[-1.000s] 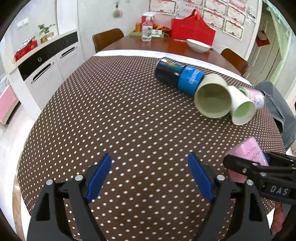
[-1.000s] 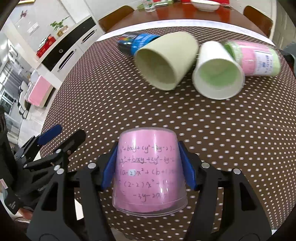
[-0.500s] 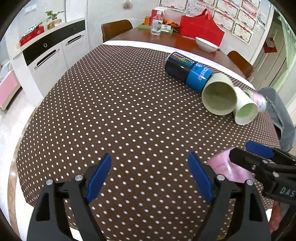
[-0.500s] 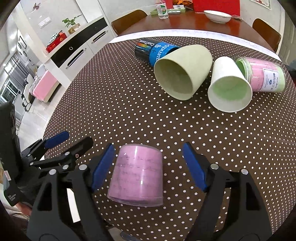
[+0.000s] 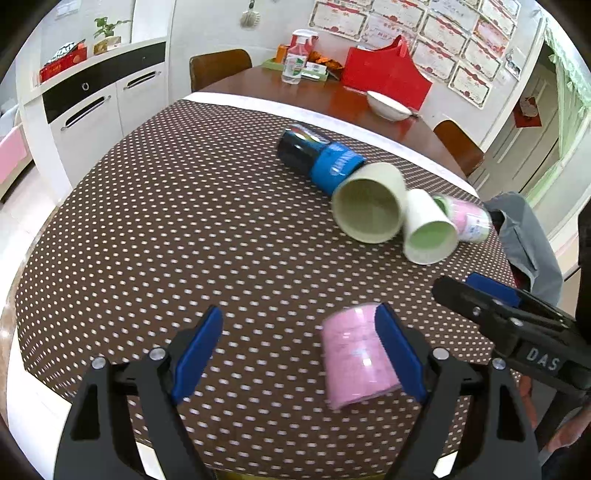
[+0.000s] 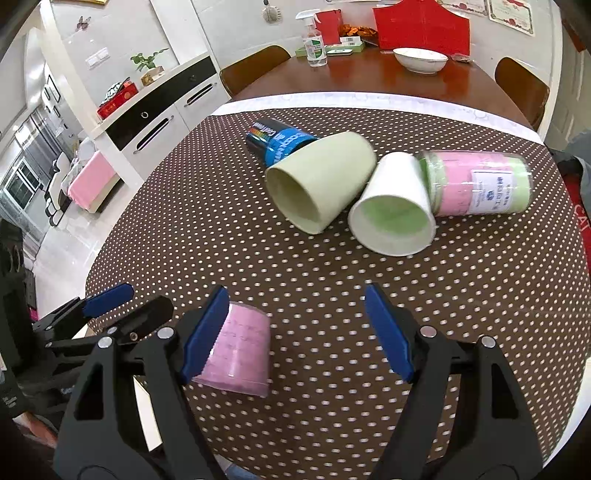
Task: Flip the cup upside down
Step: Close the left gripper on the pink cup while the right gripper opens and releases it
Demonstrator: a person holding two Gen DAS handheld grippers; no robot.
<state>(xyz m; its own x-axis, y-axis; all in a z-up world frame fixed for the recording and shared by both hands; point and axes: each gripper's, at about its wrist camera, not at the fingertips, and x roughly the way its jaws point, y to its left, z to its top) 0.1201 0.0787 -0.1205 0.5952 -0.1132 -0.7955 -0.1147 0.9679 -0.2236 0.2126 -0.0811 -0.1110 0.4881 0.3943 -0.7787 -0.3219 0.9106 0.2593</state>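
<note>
A pink cup [image 6: 240, 354] with dark writing stands upside down, rim down, on the dotted tablecloth near the table's front edge; it also shows in the left wrist view [image 5: 354, 358]. My right gripper [image 6: 295, 332] is open and empty, with the cup just behind its left finger. My left gripper [image 5: 299, 347] is open and empty, with the cup beside its right finger. The right gripper [image 5: 476, 291] shows at the right of the left wrist view.
Several cups lie on their sides further back: a black and blue one [image 6: 277, 142], a pale green one [image 6: 317, 184], a white one [image 6: 395, 210] and a pink-green jar [image 6: 480, 184]. A white bowl [image 6: 419, 59] and red bag [image 6: 421, 22] are beyond.
My right gripper opened and let go of the pink cup, which now stands rim down on the table. The gripper backed off to the right. My left gripper shifted toward the cup.
</note>
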